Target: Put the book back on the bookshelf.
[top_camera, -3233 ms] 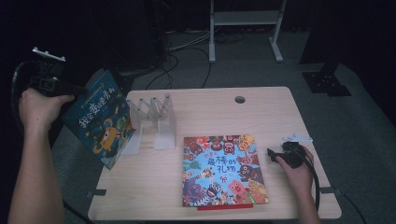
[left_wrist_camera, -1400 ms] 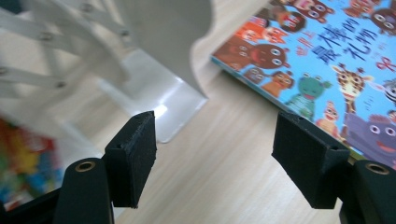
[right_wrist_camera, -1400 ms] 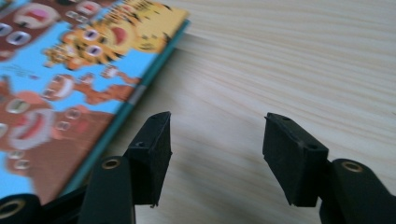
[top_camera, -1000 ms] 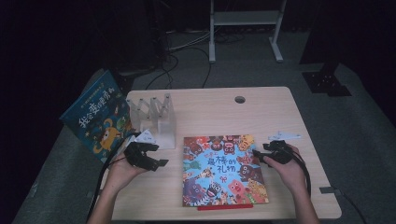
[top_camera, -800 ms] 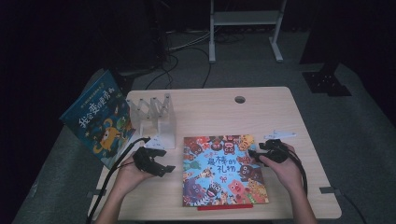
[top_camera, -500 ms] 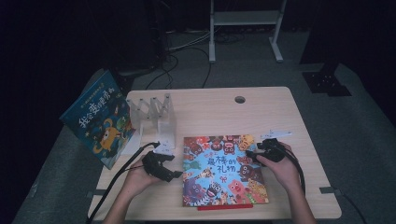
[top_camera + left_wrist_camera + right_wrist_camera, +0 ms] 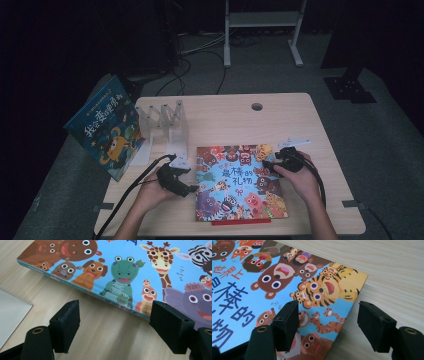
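Lying flat near the bench's (image 7: 320, 120) front edge, the picture book (image 7: 239, 182) sits between both claws: left claw (image 7: 191, 190) spread at its left edge, right claw (image 7: 266, 164), just opening, straddling its right edge.

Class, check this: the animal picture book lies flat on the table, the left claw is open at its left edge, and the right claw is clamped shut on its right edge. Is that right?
Not quite. The right claw is open, its jaws apart over the book's right edge, gripping nothing; the right gripper view shows this. The book does lie flat on the table, with the left claw open at its left edge.
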Available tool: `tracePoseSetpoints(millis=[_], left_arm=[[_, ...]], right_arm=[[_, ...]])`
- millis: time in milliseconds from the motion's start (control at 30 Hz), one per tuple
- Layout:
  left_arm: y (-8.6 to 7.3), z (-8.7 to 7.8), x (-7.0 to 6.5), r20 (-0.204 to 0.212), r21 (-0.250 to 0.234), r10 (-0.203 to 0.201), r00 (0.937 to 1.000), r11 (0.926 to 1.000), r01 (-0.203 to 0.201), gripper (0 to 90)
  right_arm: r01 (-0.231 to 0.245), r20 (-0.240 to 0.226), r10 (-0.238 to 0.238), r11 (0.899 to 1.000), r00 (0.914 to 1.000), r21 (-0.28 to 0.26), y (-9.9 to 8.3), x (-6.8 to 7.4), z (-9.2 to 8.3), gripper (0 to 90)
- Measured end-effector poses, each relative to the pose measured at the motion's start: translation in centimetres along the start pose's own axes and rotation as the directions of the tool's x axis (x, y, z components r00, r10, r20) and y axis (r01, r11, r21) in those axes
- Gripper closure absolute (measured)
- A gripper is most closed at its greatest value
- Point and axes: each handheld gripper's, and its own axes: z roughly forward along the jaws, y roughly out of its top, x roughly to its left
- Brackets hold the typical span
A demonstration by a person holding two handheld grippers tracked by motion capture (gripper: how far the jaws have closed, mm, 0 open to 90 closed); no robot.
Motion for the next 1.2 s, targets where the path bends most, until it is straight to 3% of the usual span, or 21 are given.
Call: tracePoseSetpoints(millis=[67, 133, 233, 400, 700, 900, 1000, 1200], left_arm=[[0.0, 0.0, 0.0, 0.030, -0.031, -0.016, 0.9994, 0.9994, 0.017, 23.3], [0.1, 0.7, -0.6, 0.087, -0.038, -0.019, 0.9960, 0.9990, 0.022, 23.1], [0.6, 1.3, -1.4, 0.072, -0.067, -0.015, 0.9973, 0.9976, 0.020, 22.2], [1.1, 1.5, -2.0, 0.024, -0.057, 0.002, 0.9997, 0.9984, -0.001, 18.9], [1.3, 1.5, -2.2, 0.011, -0.047, -0.010, 0.9999, 0.9989, 0.010, 18.0], [1.1, 1.4, -2.4, 0.016, -0.055, -0.010, 0.9998, 0.9984, 0.011, 18.1], [0.7, 1.3, -2.3, 0.023, -0.071, -0.029, 0.9993, 0.9970, 0.031, 18.1], [-0.1, 0.2, -1.0, -0.023, -0.082, -0.068, 0.9974, 0.9944, 0.066, 13.7]], right_arm=[[0.000, 0.000, 0.000, 1.000, 1.0000, 0.000, 0.2, -0.1, 0.2, 32.6], [-0.006, -0.007, 0.006, 1.000, 1.0000, -0.004, 0.3, -0.2, 0.4, 32.5], [-0.017, -0.016, 0.017, 1.000, 0.9997, -0.002, 0.5, -0.5, 0.7, 31.7], [-0.021, -0.017, 0.021, 1.000, 0.9996, 0.011, 0.9, -0.6, 0.9, 31.2], [-0.042, -0.041, 0.043, 0.999, 0.9982, 0.017, 1.5, -0.8, 1.6, 30.0], [-0.039, -0.036, 0.041, 0.998, 0.9985, 0.050, 2.2, -0.9, 2.1, 28.8], [-0.031, -0.047, 0.034, 0.998, 0.9983, 0.055, 2.6, -1.0, 2.4, 28.9], [-0.011, -0.099, 0.014, 0.999, 0.9950, 0.036, 3.1, -0.9, 3.4, 30.2]])
